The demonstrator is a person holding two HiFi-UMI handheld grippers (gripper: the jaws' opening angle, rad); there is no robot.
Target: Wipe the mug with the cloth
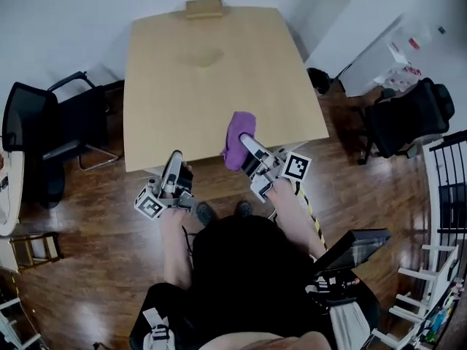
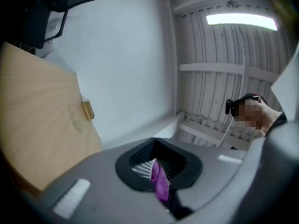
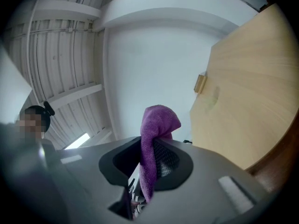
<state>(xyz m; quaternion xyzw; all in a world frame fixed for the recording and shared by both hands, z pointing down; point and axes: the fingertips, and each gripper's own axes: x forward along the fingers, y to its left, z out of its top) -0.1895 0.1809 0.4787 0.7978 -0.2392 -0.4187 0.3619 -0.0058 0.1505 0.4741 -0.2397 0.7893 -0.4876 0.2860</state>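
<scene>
A purple cloth (image 1: 238, 133) hangs bunched over the table's near edge, with my right gripper (image 1: 246, 146) shut on it. In the right gripper view the cloth (image 3: 156, 125) rises out of the jaws (image 3: 148, 164) and folds over at the top. My left gripper (image 1: 175, 157) is off the table's near edge, left of the cloth and apart from it. Its jaws are shut, and in the left gripper view (image 2: 158, 171) a thin purple strip (image 2: 160, 183) is pinched between the pads. I see no mug in any view.
The light wooden table (image 1: 204, 86) has a small wooden block (image 1: 204, 7) at its far edge and a faint stain (image 1: 201, 55). Black chairs stand at left (image 1: 51, 133) and right (image 1: 408, 115). The floor is dark wood.
</scene>
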